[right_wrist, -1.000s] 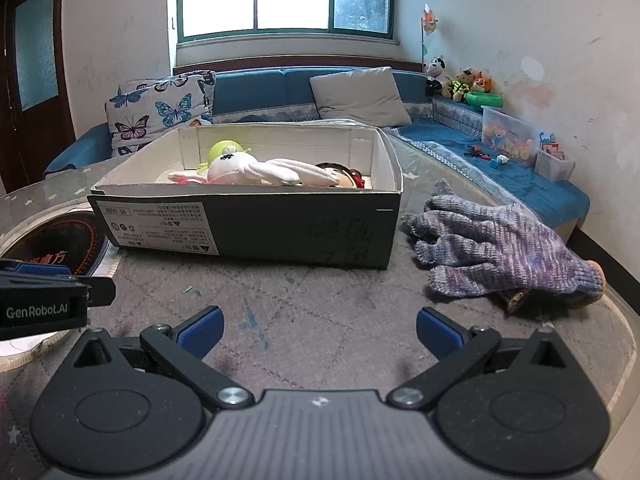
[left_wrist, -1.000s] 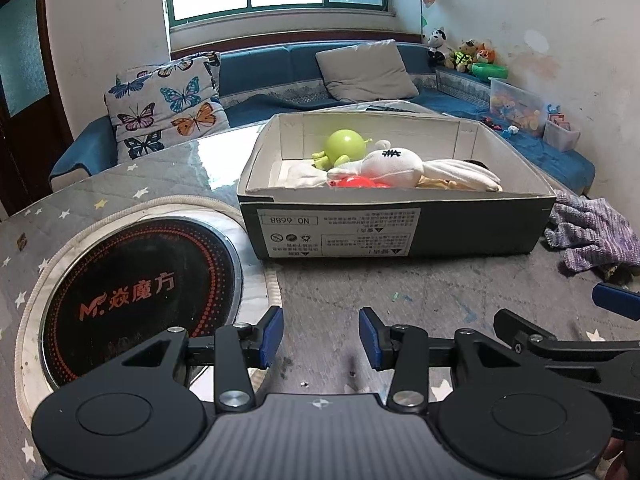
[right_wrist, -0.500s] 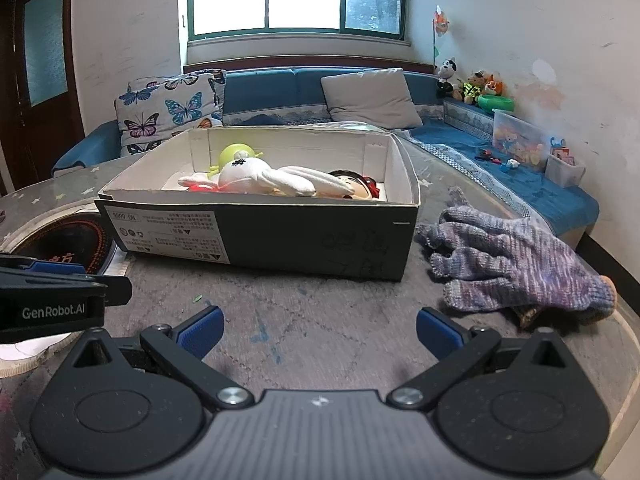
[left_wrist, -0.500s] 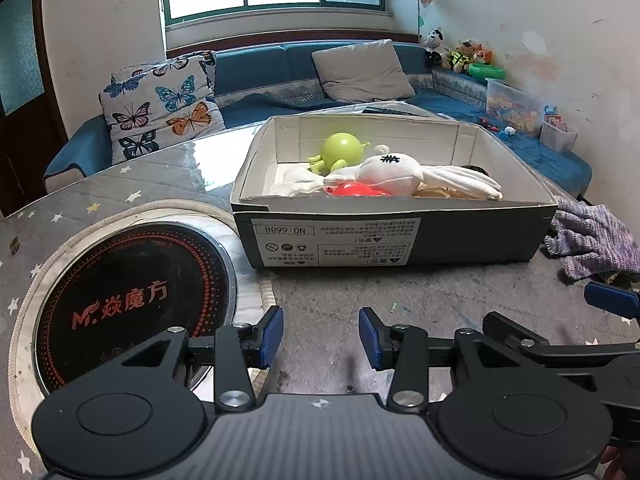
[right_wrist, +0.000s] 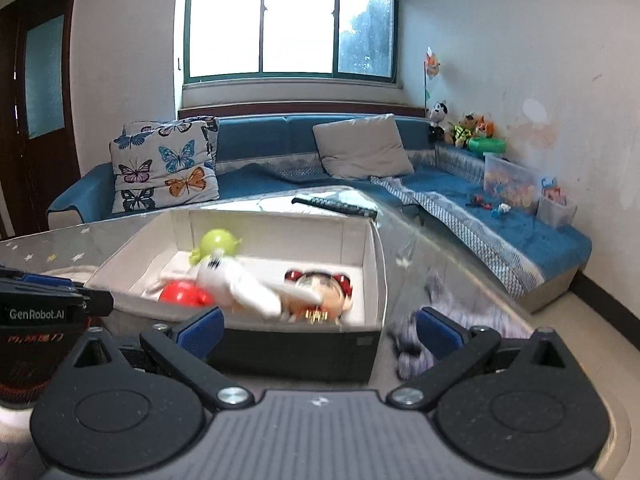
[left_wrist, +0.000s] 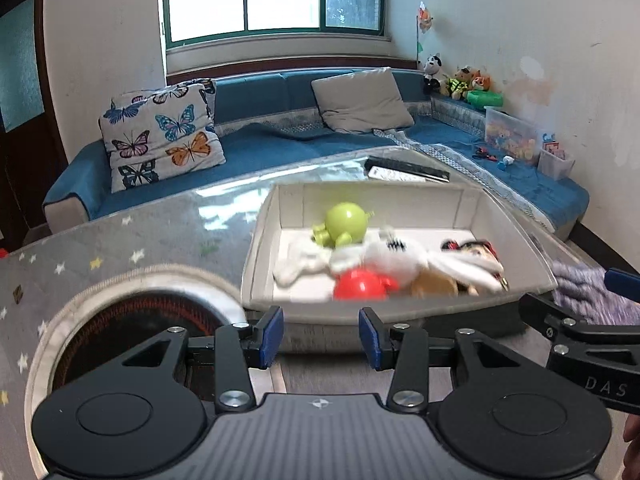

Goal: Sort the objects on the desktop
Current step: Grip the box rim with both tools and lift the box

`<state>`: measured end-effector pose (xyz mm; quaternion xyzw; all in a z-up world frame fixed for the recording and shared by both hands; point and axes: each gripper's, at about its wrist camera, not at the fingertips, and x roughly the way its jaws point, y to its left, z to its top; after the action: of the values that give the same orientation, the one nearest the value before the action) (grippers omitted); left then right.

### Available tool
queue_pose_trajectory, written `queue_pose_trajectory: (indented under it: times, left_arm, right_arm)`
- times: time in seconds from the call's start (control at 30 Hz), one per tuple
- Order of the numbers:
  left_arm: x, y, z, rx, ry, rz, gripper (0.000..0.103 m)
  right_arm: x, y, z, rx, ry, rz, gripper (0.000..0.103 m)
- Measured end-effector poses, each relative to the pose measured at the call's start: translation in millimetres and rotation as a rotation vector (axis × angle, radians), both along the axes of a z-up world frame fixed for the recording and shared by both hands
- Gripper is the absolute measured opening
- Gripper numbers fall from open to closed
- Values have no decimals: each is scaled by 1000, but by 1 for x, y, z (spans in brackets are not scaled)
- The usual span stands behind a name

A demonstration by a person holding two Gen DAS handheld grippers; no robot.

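Observation:
A dark cardboard box (left_wrist: pixel 516 236) with a white inside stands on the table and also shows in the right wrist view (right_wrist: pixel 376 268). It holds a green toy (left_wrist: pixel 346 222), a white plush rabbit (left_wrist: pixel 400 258), a red ball (left_wrist: pixel 360 285) and a doll with red buns (right_wrist: pixel 320 288). A purple knit glove (right_wrist: pixel 448 304) lies right of the box. My left gripper (left_wrist: pixel 320 336) is open and empty above the box's near wall. My right gripper (right_wrist: pixel 316 330) is wide open and empty above the box's near right corner.
A round black induction plate (left_wrist: pixel 132 320) with a white rim sits left of the box. A black remote (right_wrist: pixel 334 206) lies at the table's far edge. A blue sofa with cushions runs behind the table.
Both grippers have risen and moved forward, so I now look down into the box. The views are motion-blurred. The jaws keep the same opening.

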<state>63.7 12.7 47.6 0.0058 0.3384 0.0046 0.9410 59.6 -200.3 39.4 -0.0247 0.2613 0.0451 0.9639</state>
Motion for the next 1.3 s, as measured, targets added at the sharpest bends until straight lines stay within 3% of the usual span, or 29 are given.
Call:
queue_pose_trajectory:
  times: [0.23,0.53,1.3]
  left_arm:
    - [45,9,-6,-6,55,43,44]
    - [57,10,-27,28,93,28,44]
    - [9,5,-38,52,44,-12,45]
  right_arm:
    - [41,17,-2,-68,33,13,103]
    - [61,27,-24,-119,99,6,103]
    - [31,11,-37,-58,73,-23,103]
